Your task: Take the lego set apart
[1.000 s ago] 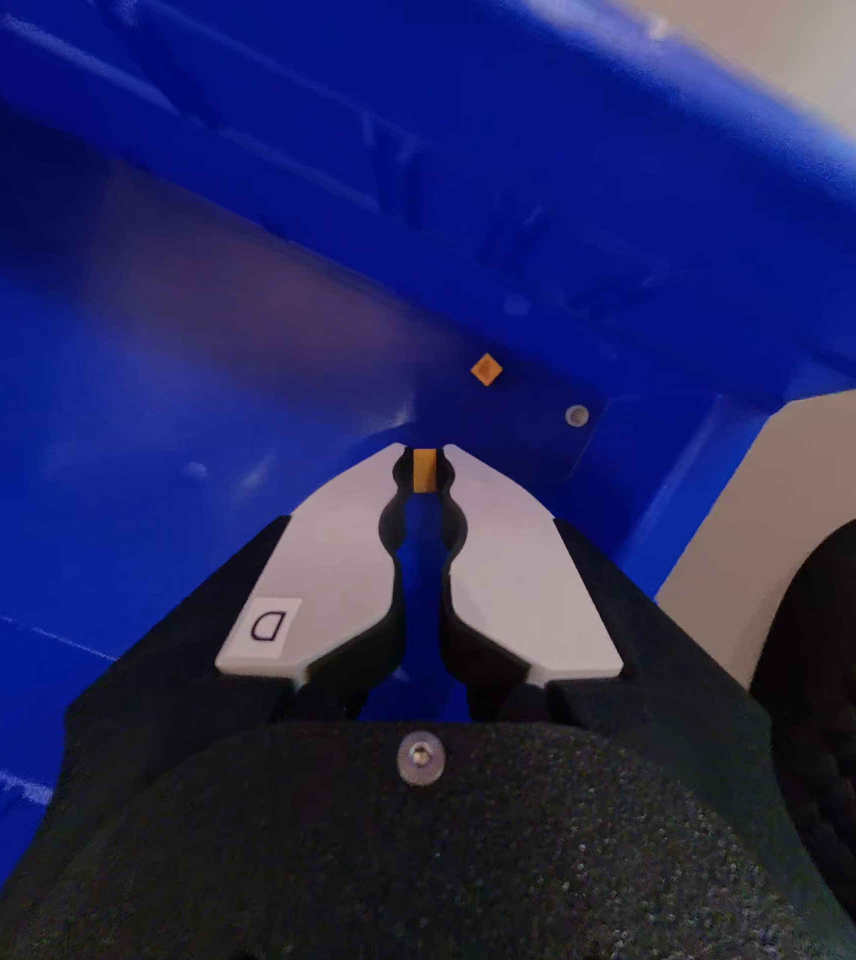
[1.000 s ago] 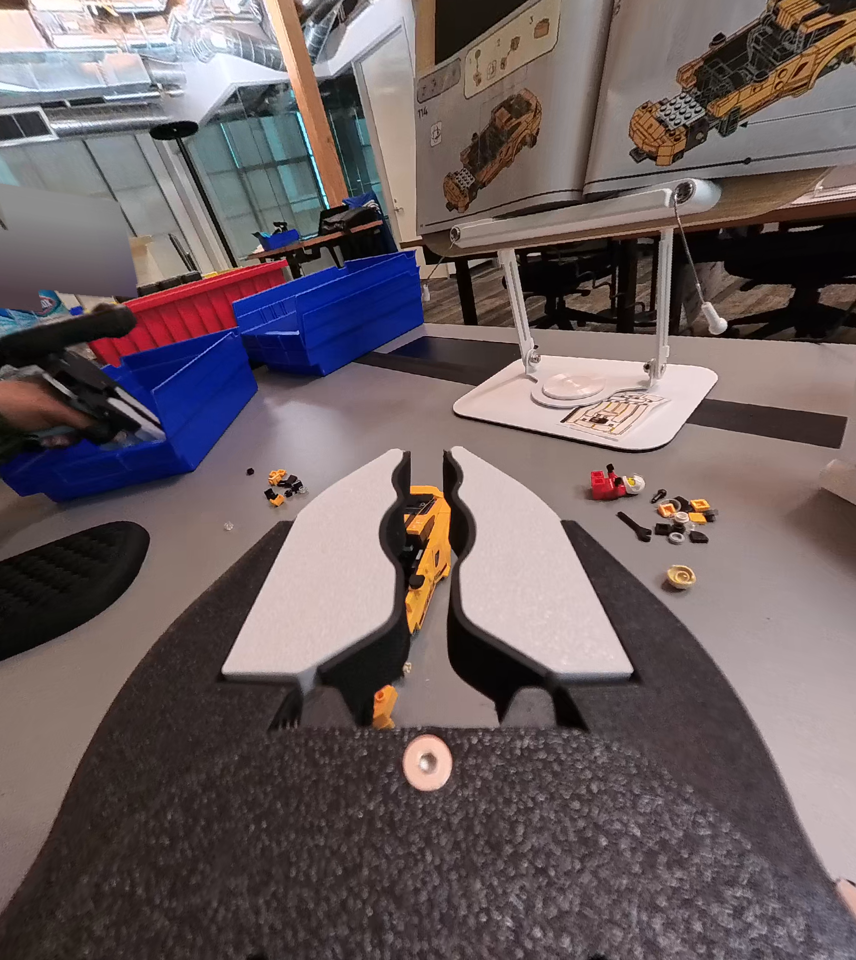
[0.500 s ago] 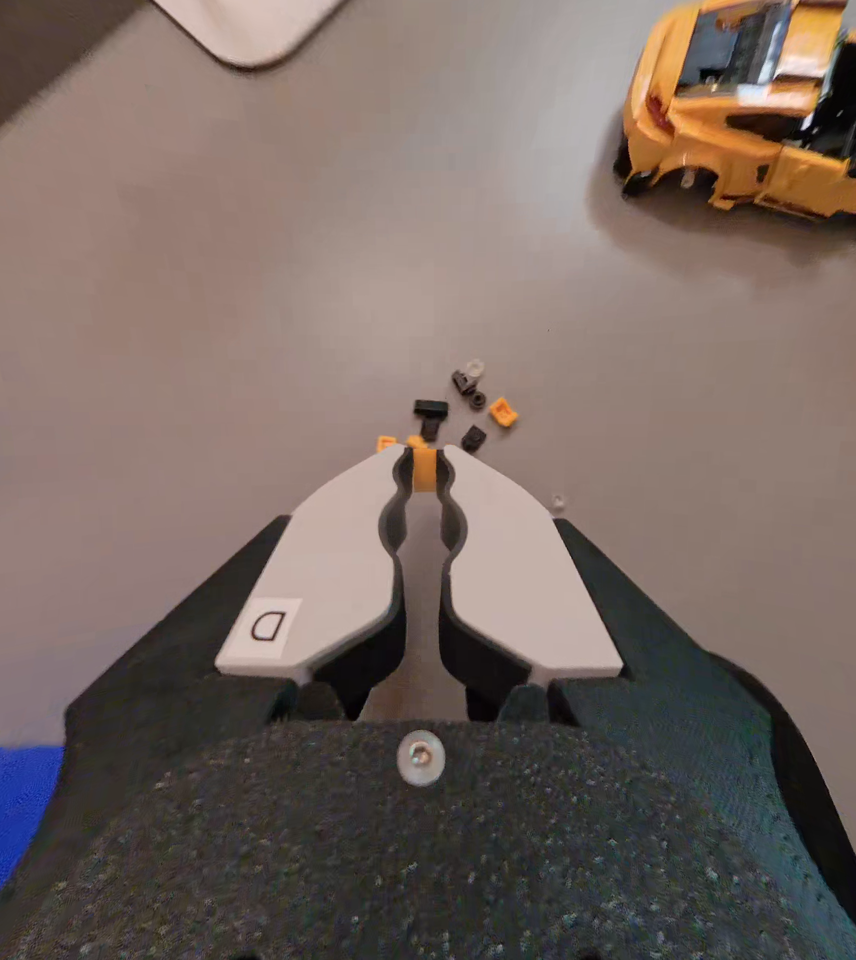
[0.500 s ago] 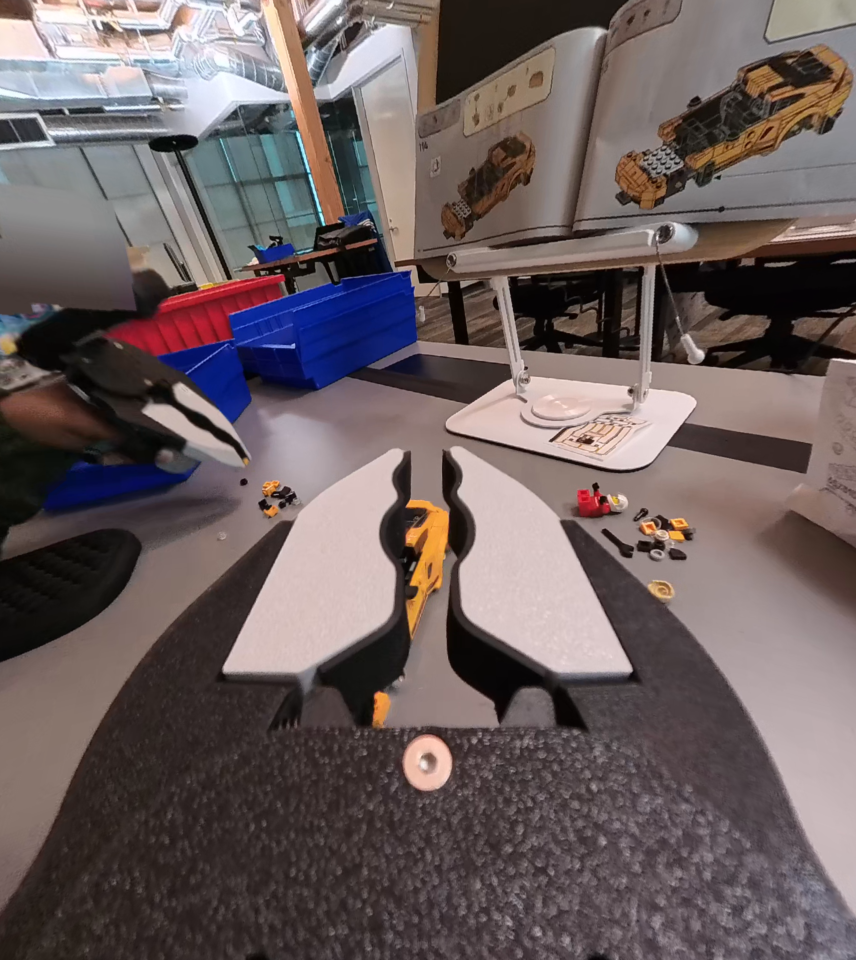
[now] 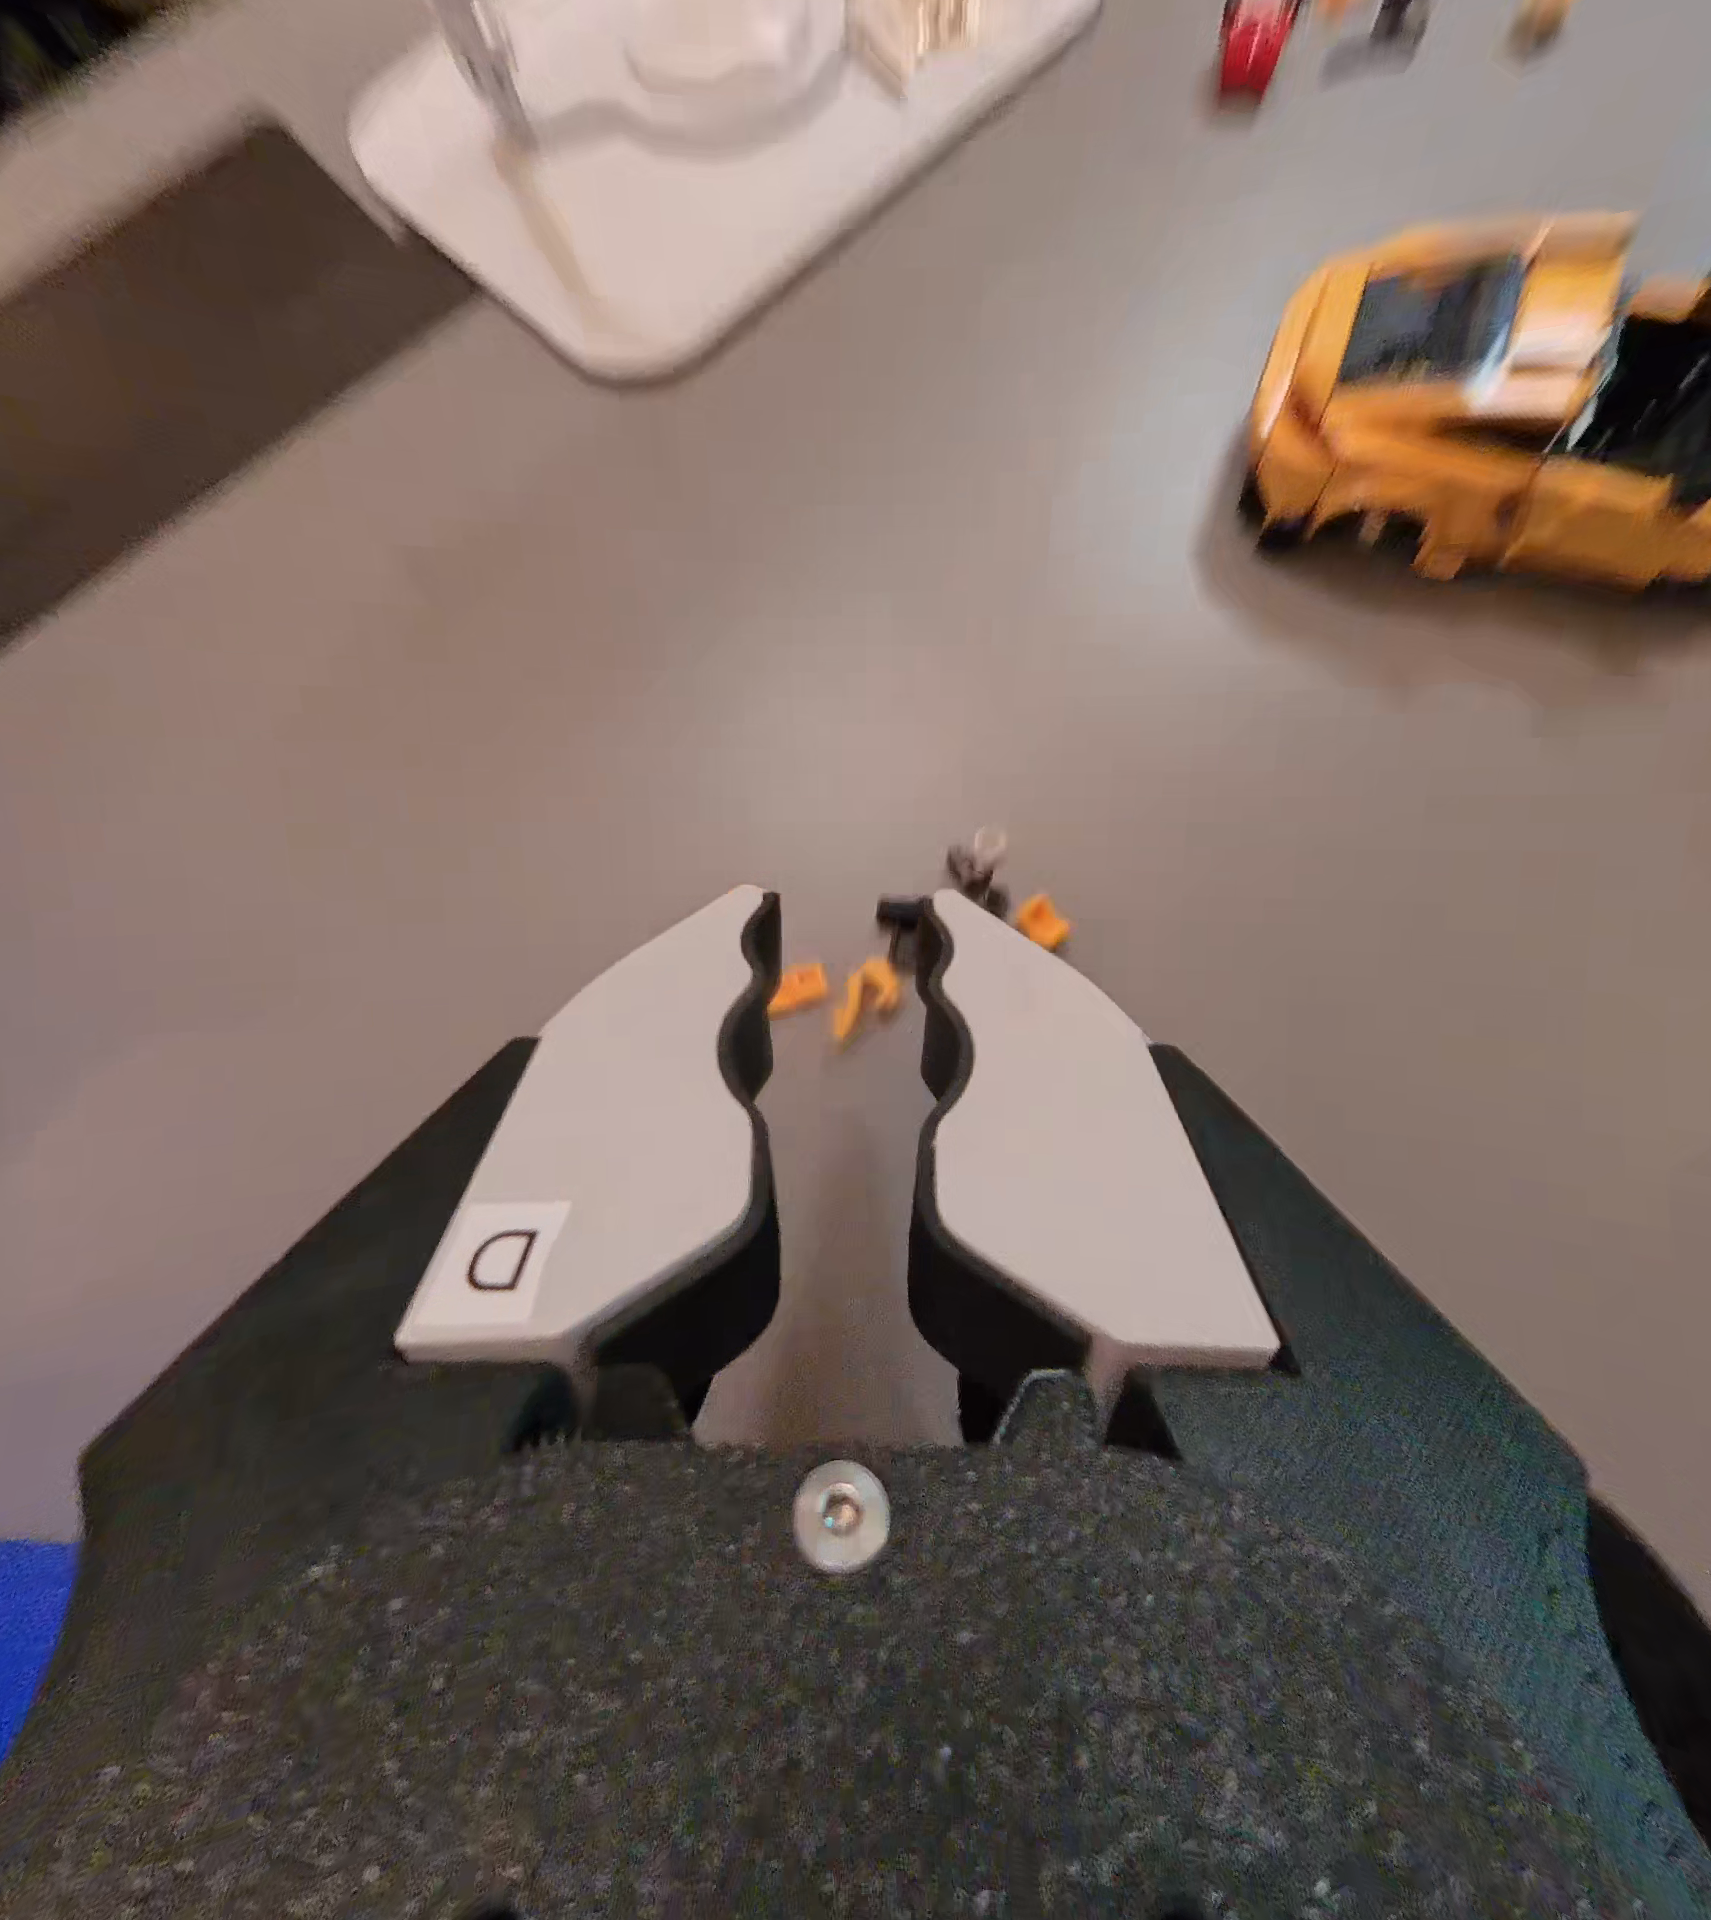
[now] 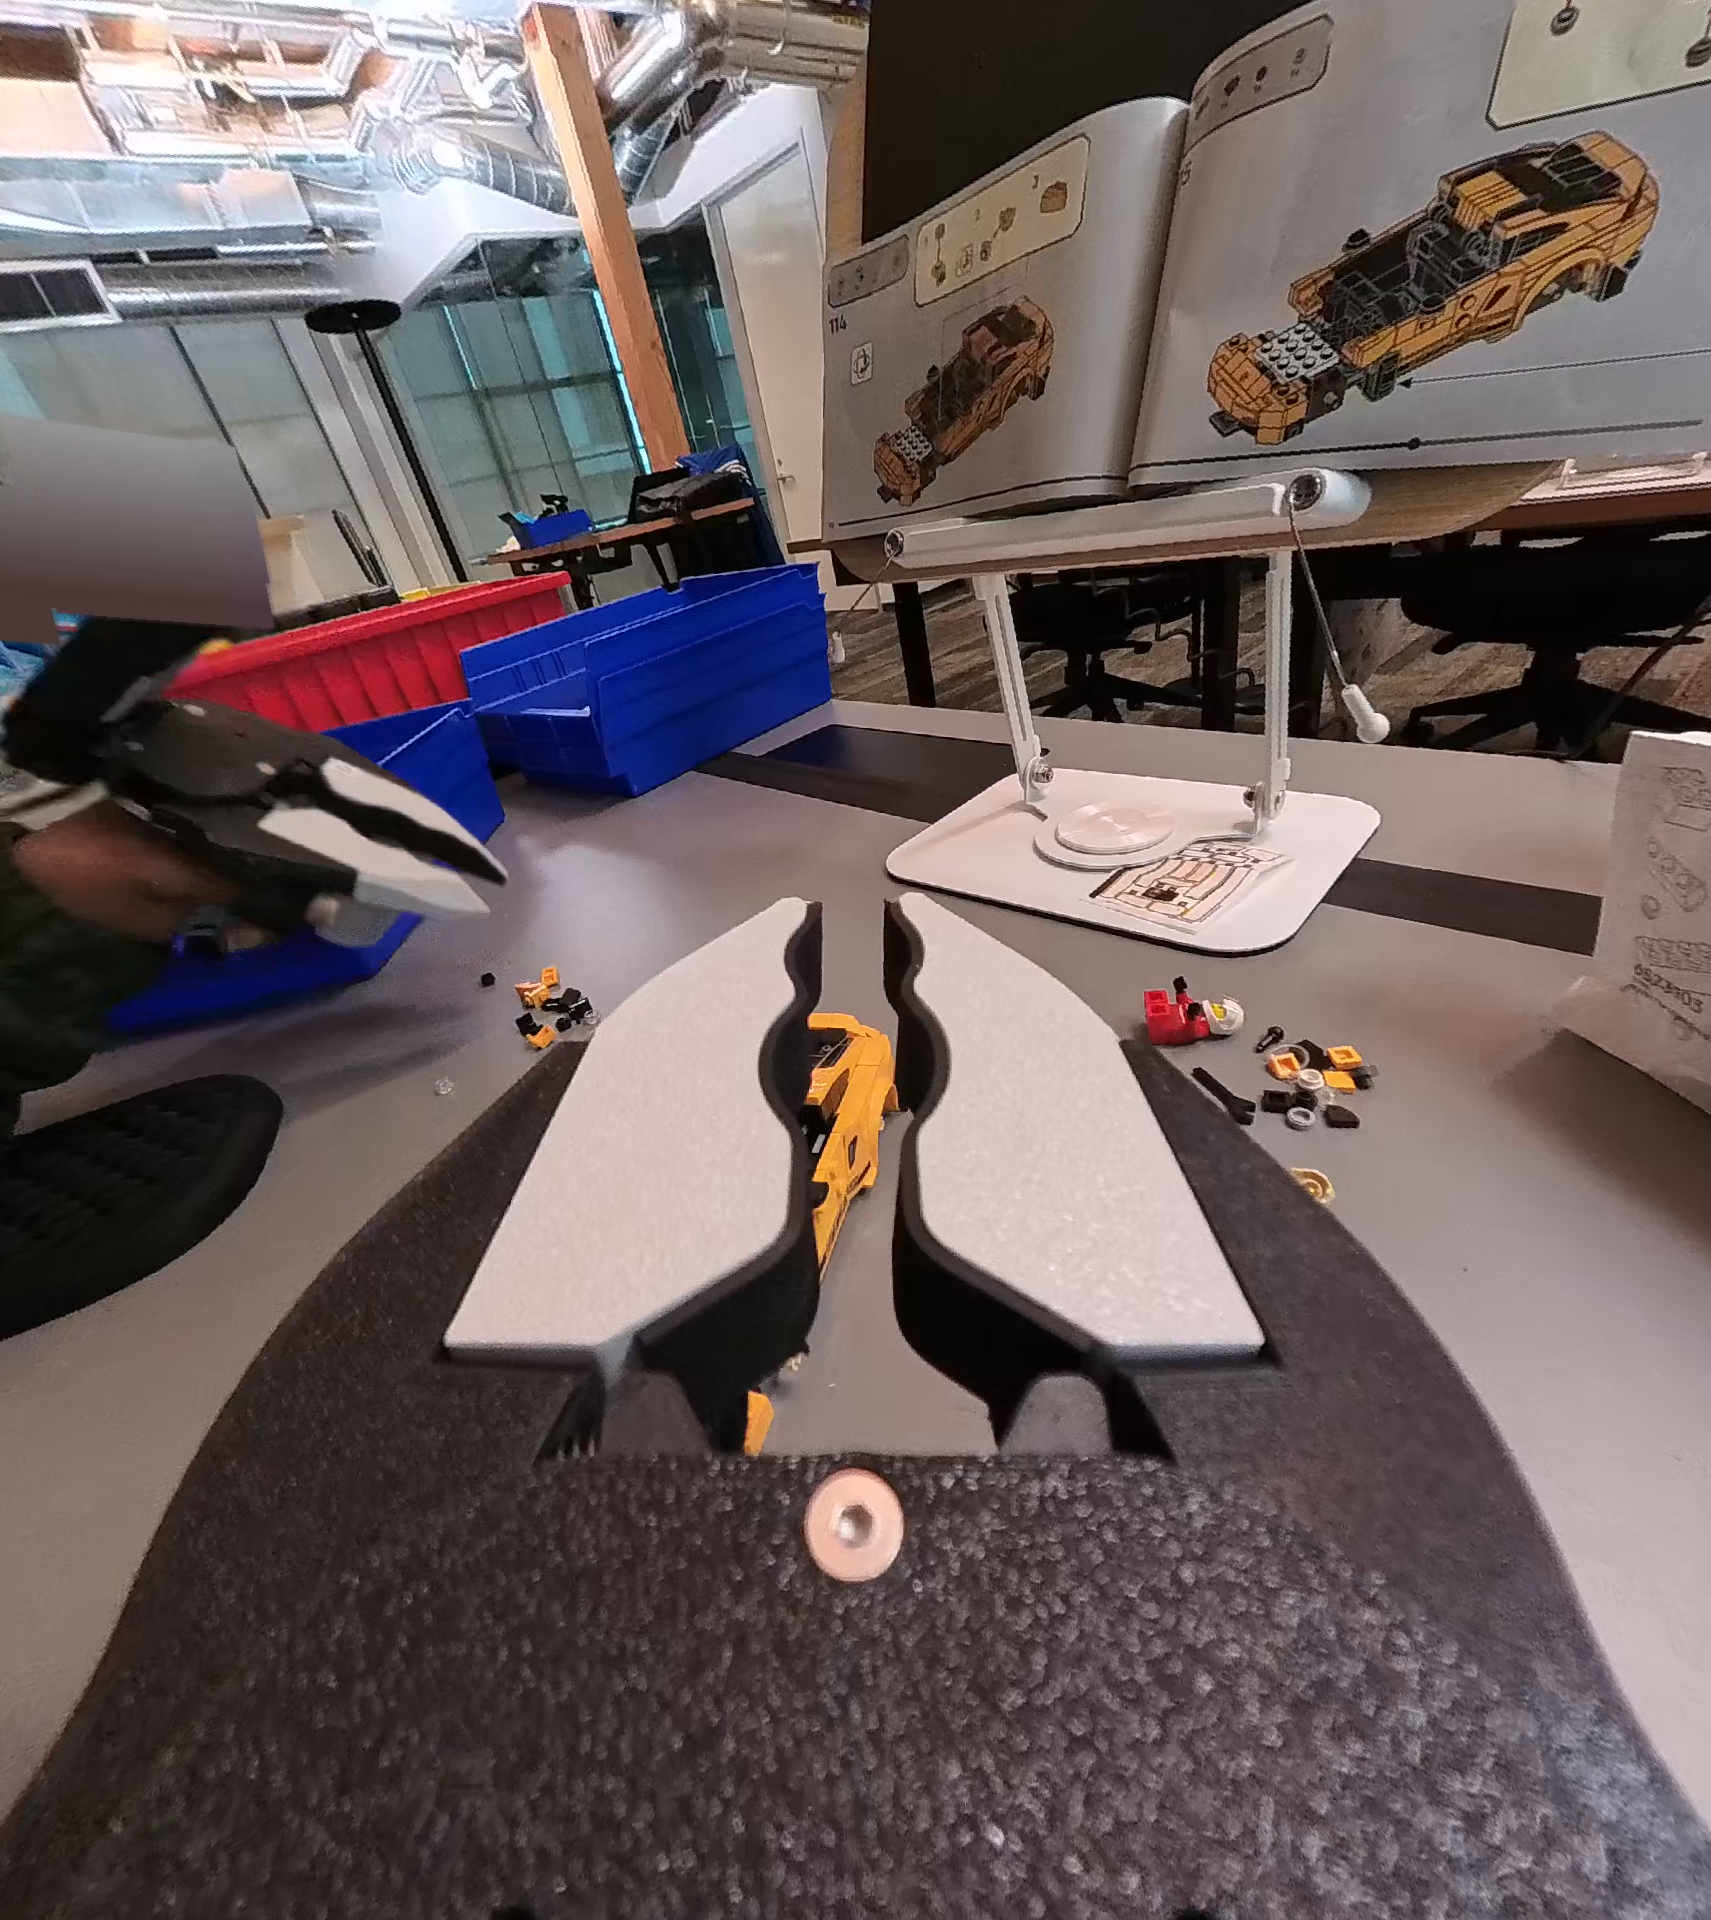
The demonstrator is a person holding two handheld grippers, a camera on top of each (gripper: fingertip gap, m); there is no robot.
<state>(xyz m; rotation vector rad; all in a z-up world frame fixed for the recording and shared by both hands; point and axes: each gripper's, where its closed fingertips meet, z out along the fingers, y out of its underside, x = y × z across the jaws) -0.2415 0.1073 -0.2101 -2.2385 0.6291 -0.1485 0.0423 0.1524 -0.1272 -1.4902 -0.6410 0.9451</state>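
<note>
Left wrist view has my left gripper (image 5: pixel 851 914) hanging above the grey table (image 5: pixel 415 727) with its jaws spread partway and nothing between them; a small pile of loose bits (image 5: pixel 918 961) sits on the table right under the tips. I count three orange pieces and a couple of black ones there, though it's blurry. Over on the right is the yellow lego car (image 5: pixel 1526 416), just the one, standing well apart from the pile. From the right wrist view, my right gripper (image 6: pixel 851 909) has its jaws slightly parted around the car, which sits low between them; can't tell if they're actually pinching it. A second scatter of parts (image 6: pixel 1308 1081) lies to the right beside one red minifigure (image 6: pixel 1183 1016). Behind are two blue bins (image 6: pixel 643 665), one red bin (image 6: pixel 383 649), and one white stand (image 6: pixel 1142 852) holding the manual (image 6: pixel 1246 312).
</note>
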